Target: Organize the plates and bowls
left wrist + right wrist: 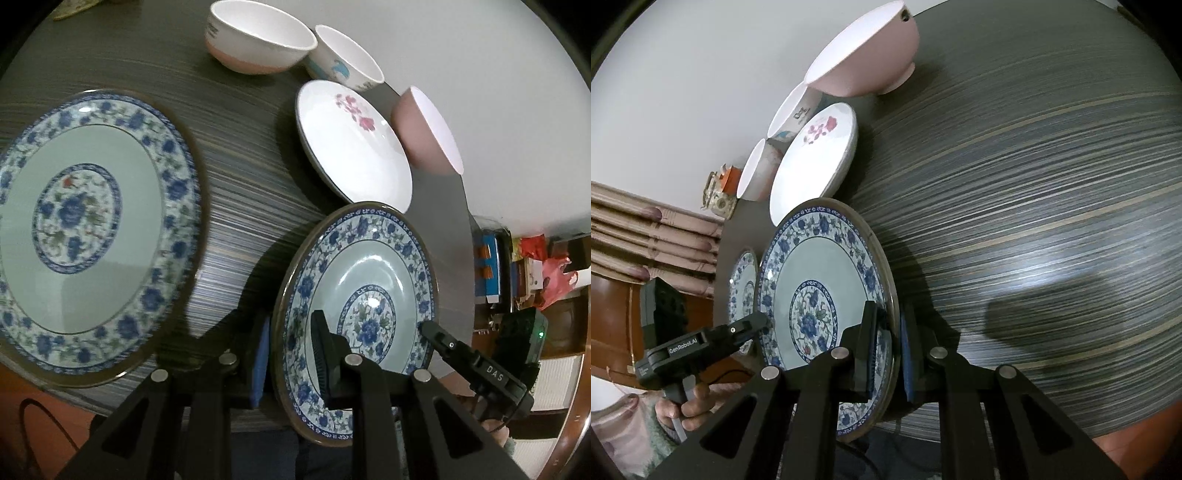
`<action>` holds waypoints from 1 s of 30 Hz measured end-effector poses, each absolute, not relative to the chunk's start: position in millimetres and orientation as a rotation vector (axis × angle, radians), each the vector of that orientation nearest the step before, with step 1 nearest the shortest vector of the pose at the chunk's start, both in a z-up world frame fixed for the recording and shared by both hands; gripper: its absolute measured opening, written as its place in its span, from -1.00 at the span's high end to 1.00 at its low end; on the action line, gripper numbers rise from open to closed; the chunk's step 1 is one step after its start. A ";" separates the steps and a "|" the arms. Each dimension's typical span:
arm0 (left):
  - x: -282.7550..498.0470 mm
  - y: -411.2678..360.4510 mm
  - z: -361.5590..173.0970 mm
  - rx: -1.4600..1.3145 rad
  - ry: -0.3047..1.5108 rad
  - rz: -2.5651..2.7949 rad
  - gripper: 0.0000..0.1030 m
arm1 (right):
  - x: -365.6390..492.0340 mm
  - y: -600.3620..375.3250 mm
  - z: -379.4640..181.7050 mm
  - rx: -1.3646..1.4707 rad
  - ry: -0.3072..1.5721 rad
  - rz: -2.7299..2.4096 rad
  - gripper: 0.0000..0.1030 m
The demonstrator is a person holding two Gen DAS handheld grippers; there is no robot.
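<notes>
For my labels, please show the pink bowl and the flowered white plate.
pink bowl (pixel 415 134): left wrist view, outer wall.
flowered white plate (pixel 351 155): left wrist view, bare inner centre.

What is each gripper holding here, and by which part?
Both grippers hold the same blue-patterned plate by its rim: the left gripper on one edge, the right gripper on the opposite edge.

A dark striped table (pixel 236 155) carries three bowls (pixel 255 37), a flowered white plate (pixel 351 144) and a large blue-patterned plate (pixel 85 229).
</notes>
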State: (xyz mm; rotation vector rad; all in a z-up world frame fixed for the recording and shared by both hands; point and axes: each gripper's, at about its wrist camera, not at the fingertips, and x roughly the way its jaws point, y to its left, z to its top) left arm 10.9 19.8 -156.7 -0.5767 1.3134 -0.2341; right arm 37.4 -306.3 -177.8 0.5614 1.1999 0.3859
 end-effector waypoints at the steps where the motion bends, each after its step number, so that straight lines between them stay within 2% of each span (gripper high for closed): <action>1: 10.1 24.6 -154.9 -0.582 1.308 -0.227 0.60 | 38.0 -303.3 -177.0 0.560 1.200 0.389 0.75; 30: -19.3 204.6 -127.0 -0.770 1.117 0.041 0.60 | 91.5 -128.8 -151.8 0.399 1.243 0.578 0.75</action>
